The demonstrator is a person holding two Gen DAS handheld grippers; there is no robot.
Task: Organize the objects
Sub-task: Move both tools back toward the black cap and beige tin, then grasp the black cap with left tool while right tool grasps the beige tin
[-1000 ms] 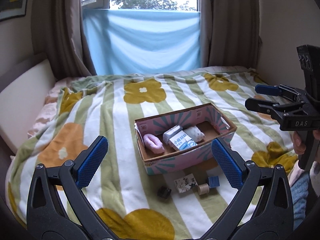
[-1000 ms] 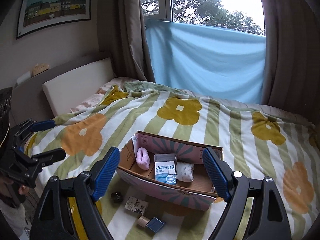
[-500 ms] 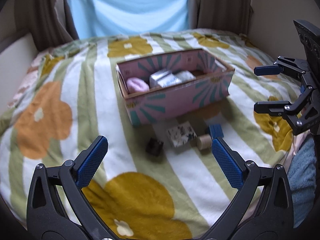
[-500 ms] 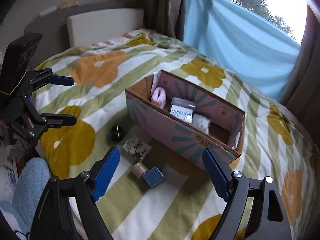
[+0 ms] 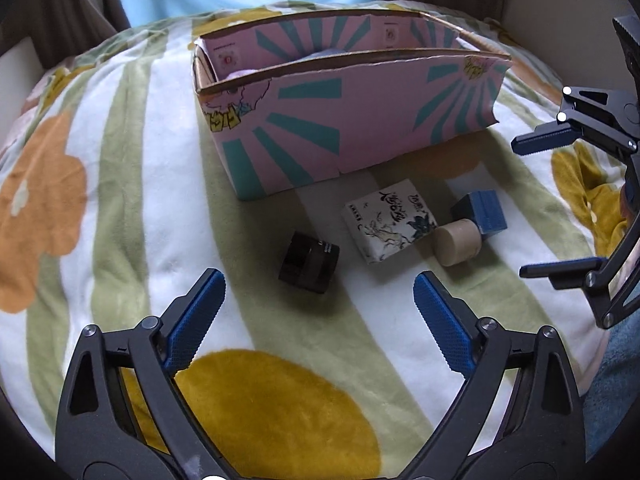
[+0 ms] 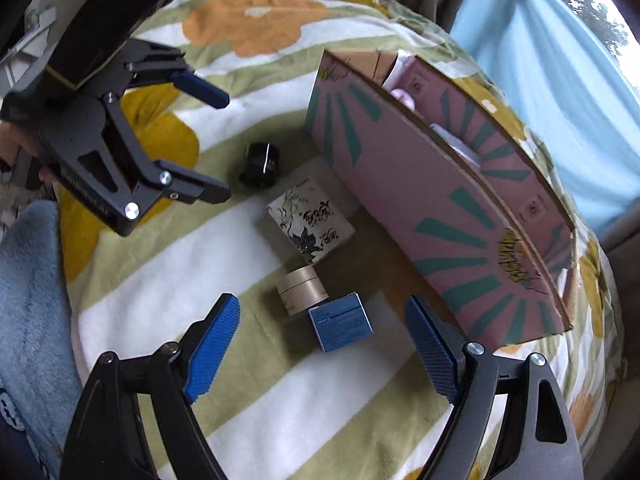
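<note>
Left wrist: left gripper [image 5: 318, 308] empty, jaws closing above dark jar [image 5: 309, 257] on bed [image 5: 120, 208] | Right wrist: right gripper [image 6: 322, 344] wide, empty, over blue box [image 6: 341, 322]; round tin [image 6: 301, 289] seemingly touching, may get nudged | box [image 6: 432, 208] beside

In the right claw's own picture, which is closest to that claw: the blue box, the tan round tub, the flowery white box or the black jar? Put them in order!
Going out from the right claw:
1. Blue box, right in front of its open fingers.
2. Tan round tub, just beyond, touching the blue box.
3. Flowery white box, farther along, beside the pink carton.
4. Black jar, farthest, near the left claw.
</note>
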